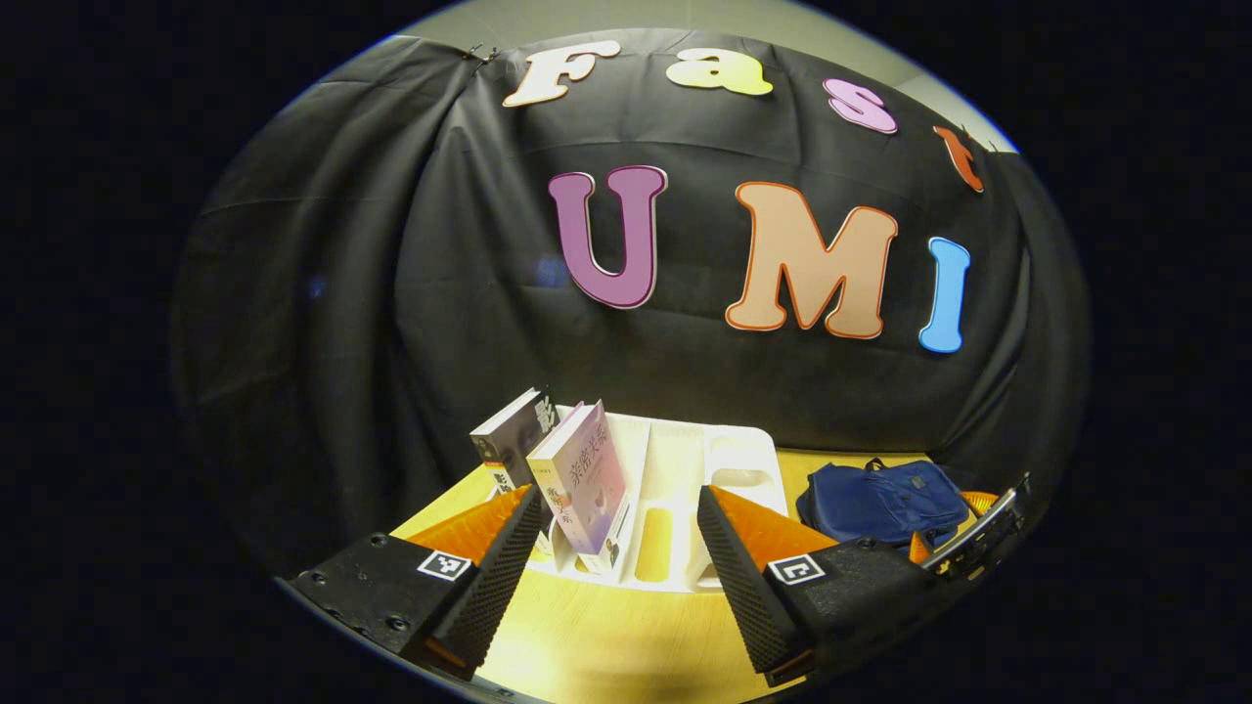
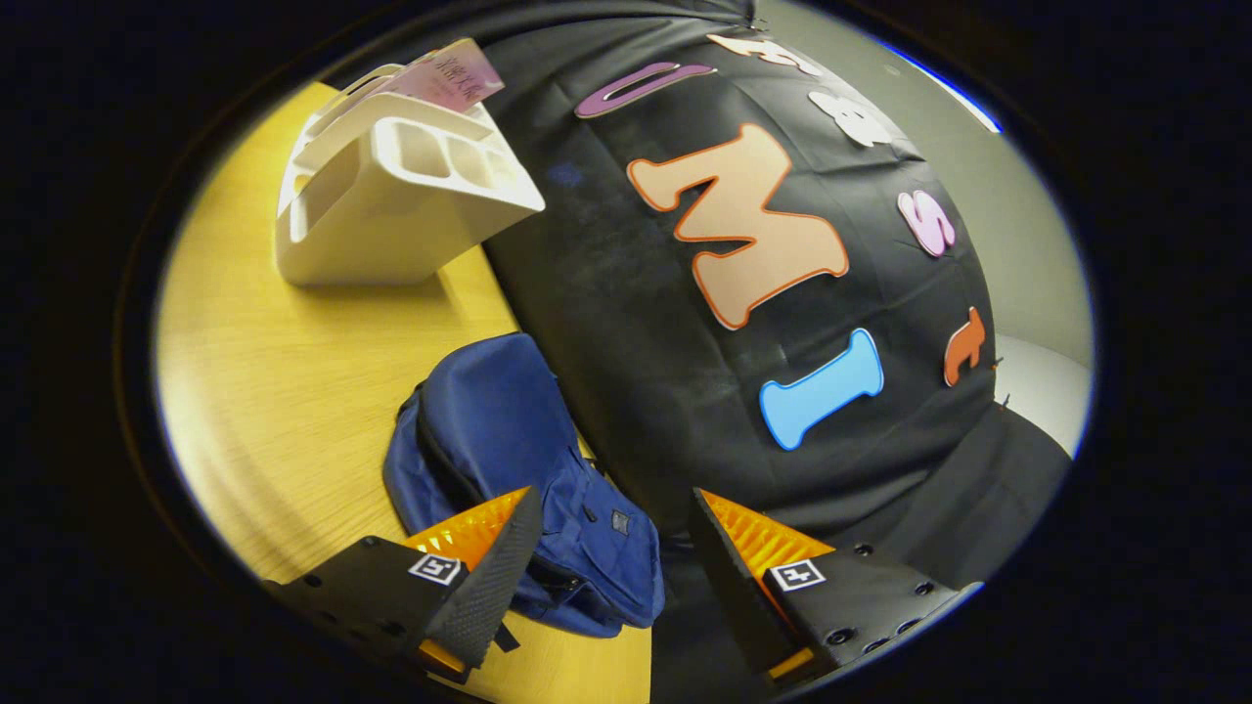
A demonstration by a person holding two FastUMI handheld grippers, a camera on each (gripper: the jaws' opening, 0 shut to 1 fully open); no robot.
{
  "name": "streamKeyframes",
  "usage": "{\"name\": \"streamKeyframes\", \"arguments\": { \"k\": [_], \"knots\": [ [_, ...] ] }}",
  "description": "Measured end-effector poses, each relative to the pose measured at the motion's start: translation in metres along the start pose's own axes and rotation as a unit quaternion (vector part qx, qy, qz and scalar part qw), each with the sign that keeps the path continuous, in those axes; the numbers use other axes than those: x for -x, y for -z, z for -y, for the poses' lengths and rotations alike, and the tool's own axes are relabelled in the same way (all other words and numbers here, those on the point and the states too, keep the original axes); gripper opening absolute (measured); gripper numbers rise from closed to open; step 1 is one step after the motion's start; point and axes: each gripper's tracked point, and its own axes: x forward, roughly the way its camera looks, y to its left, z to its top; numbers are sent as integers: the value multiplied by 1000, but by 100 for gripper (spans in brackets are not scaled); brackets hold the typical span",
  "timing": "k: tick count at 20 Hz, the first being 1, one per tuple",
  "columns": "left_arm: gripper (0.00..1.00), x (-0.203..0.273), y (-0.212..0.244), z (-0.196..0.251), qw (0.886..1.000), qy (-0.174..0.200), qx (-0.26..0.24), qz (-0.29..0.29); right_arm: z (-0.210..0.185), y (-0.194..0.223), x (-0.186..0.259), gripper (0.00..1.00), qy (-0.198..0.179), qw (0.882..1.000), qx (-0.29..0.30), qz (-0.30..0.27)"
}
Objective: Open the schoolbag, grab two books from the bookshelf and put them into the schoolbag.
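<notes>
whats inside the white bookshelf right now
Two books stand in the white bookshelf at one end: a pale pink one in front and a dark one behind it. The other slots look empty; the books' lower parts are hidden by its walls.

left view faces bookshelf [image 1: 685, 489]; right, tilted, nears schoolbag [image 2: 509, 469]; both share these.

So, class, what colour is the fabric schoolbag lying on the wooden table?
Dark blue fabric schoolbag, clearest in the right gripper view.
</notes>
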Motion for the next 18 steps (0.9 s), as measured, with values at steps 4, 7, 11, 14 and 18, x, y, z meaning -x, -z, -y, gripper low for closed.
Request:
{"name": "streamKeyframes", "arguments": {
  "k": [4, 7, 11, 14, 18],
  "knots": [
    [94, -2, 4, -7, 1000, -14, 0, -8, -27, 11, -9, 96, -26, 999, 33, -1],
    [94, -3, 6, -12, 1000, -26, -1, -14, -36, 18, -22, 96, -35, 998, 51, -11],
    [89, -8, 10, -13, 999, -31, 3, -21, -54, 35, -42, 88, -53, 996, 58, -32],
    [94, -13, 14, -13, 999, -35, 8, -26, -57, 39, -51, 88, -53, 996, 63, -36],
    [94, -18, 22, -12, 998, -37, 18, -38, -54, 40, -61, 87, -46, 996, 55, -48]
  ]
}}
